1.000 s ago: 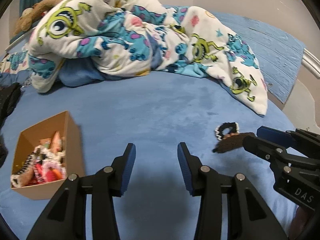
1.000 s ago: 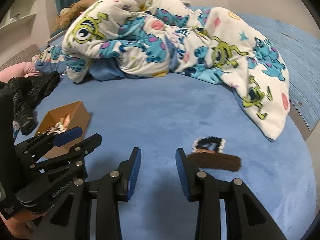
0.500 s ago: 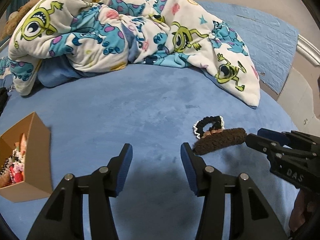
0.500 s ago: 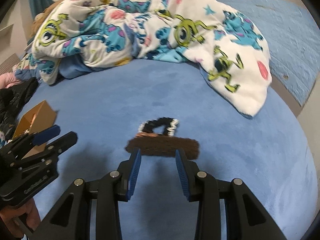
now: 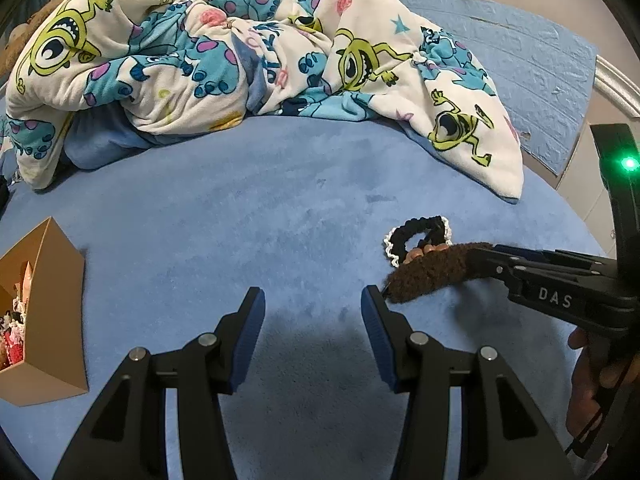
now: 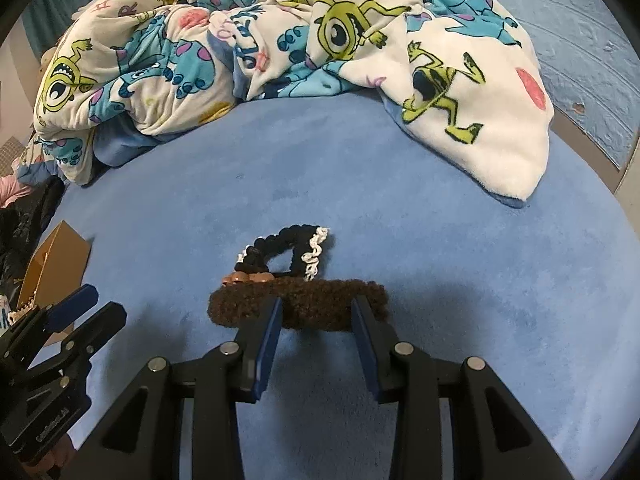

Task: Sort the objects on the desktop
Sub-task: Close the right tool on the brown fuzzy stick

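Note:
A brown fuzzy hair clip [image 6: 298, 308] lies crosswise on the blue bed cover, seen at the right of the left wrist view [image 5: 428, 276]. My right gripper [image 6: 316, 312] is open, and its fingertips straddle the clip's middle without squeezing it. Just behind the clip lies a black scrunchie with white trim [image 6: 304, 236] [image 5: 424, 224]. My left gripper [image 5: 312, 304] is open over bare cover with nothing between its fingers. It also shows at the lower left of the right wrist view [image 6: 94, 308]. A cardboard box [image 5: 52, 320] [image 6: 56, 256] holding several hair accessories sits at the left.
A crumpled cartoon-print quilt [image 5: 240, 52] [image 6: 280, 40] fills the far half of the bed. A dark garment [image 6: 20, 232] lies at the far left. The bed's right edge [image 5: 576, 184] drops off near the clip. A person's hand [image 5: 588, 380] holds the right gripper.
The right gripper has come down and forward until its fingertips straddle the brown clip. The left gripper has shifted right and lower, so the box now sits at the view's left edge.

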`<state>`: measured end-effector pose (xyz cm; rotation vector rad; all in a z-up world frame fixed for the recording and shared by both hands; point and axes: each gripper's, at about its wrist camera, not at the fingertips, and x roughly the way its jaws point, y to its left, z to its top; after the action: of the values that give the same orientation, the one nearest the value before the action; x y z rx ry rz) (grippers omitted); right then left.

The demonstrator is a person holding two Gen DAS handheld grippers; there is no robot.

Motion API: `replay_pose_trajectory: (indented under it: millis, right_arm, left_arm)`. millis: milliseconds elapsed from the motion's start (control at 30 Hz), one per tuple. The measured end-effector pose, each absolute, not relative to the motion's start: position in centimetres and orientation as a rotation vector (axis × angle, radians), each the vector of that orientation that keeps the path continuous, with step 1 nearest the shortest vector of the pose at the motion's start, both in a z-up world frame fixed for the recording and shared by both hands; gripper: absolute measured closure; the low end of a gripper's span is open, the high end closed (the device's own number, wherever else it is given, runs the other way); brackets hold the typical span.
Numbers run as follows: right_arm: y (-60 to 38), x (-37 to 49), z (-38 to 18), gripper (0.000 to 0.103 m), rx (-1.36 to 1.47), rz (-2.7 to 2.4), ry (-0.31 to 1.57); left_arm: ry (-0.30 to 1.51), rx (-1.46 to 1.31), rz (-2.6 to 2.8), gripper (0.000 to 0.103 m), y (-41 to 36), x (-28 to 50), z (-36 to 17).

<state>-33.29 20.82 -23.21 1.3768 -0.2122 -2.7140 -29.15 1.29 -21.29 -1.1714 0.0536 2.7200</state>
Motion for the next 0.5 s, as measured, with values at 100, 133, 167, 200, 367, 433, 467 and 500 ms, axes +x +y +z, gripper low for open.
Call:
replay_pose_trajectory:
  millis: [100, 133, 167, 200, 367, 433, 467, 500]
  right_arm:
    - [20.3, -33.9, -23.5, 0.066, 1.397, -2.729, -0.152]
    - [20.1, -34.1, -23.5, 0.067, 1.402, -2.735, -0.12]
    - [19.8, -34.2, -23.5, 0.069, 1.405, -2.743, -0.083]
    - [19.7, -34.3, -23.6, 0.07, 1.407, -2.747, -0.06]
    - [20.0, -34.6, -23.9, 0.102, 1.447, -2.748, -0.028]
    - [20.0, -34.4, -24.1, 0.103, 1.443, -2.743, 0.017]
    - [19.9, -34.3, -24.0, 0.103, 1.441, -2.742, 0.023]
    - [20.1, -34.3, -23.9, 0.103, 1.436, -2.74, -0.004]
  left_arm:
    - [0.053, -1.176, 2.718, 0.052, 1.2, -29.1, -21.4]
    - [0.055, -1.178, 2.717, 0.052, 1.2, -29.2, -21.5]
    - [0.056, -1.18, 2.716, 0.052, 1.2, -29.2, -21.5]
    - [0.055, -1.18, 2.717, 0.052, 1.2, -29.2, -21.6]
    - [0.05, -1.181, 2.717, 0.052, 1.1, -29.2, -21.6]
    - [0.048, -1.18, 2.719, 0.052, 1.0, -29.2, -21.5]
    - [0.045, -1.179, 2.72, 0.052, 1.0, -29.2, -21.5]
    - [0.045, -1.181, 2.72, 0.052, 1.0, -29.2, -21.5]
